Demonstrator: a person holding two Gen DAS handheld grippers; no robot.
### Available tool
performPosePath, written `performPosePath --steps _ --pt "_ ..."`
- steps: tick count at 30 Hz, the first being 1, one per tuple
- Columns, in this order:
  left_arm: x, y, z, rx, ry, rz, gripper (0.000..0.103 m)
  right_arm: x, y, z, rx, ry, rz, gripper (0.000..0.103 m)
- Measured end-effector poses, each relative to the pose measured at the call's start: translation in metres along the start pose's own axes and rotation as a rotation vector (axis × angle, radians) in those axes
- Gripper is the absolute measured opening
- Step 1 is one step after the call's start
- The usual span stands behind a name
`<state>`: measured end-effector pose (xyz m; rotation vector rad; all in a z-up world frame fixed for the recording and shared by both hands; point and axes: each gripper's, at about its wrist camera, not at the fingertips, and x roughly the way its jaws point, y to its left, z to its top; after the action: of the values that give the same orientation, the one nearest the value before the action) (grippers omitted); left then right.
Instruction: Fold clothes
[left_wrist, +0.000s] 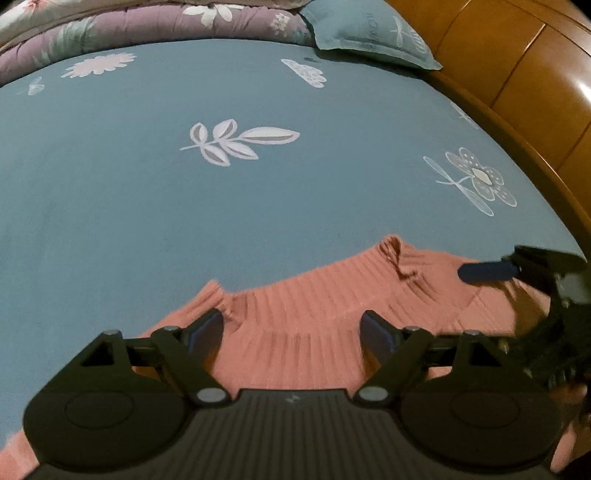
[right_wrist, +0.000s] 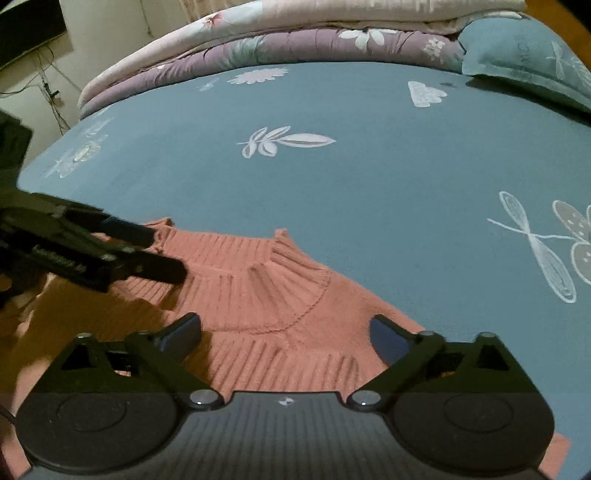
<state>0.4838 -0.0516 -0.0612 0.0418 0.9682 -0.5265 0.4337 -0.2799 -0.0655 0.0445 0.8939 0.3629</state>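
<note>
A pink ribbed sweater is spread flat on the bed, which is covered by a blue sheet printed with white flowers. The left tool is held above the sweater with its fingers spread wide, nothing between them. The right tool is likewise spread apart over the collar, gripping nothing. Folded quilts and a pillow are seen at the far edge.

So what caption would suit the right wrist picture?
Open right gripper above a pink ribbed sweater lying on a blue floral bedsheet, left gripper alongside.
</note>
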Motion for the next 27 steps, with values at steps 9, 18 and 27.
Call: performPosePath --steps 9,18,27 --pt "-0.016 -0.008 -0.003 0.02 -0.007 0.039 0.086 0.005 0.002 -0.002 -0.049 -0.028 -0.006 0.103" --pt "-0.013 0.012 -0.021 -0.027 0.035 0.116 0.087 0.008 0.009 -0.004 -0.083 -0.044 -0.035 0.103" --pt "-0.069 -0.005 -0.025 0.021 -0.017 0.15 0.087 -0.032 0.015 -0.006 -0.088 -0.077 -0.056 0.103"
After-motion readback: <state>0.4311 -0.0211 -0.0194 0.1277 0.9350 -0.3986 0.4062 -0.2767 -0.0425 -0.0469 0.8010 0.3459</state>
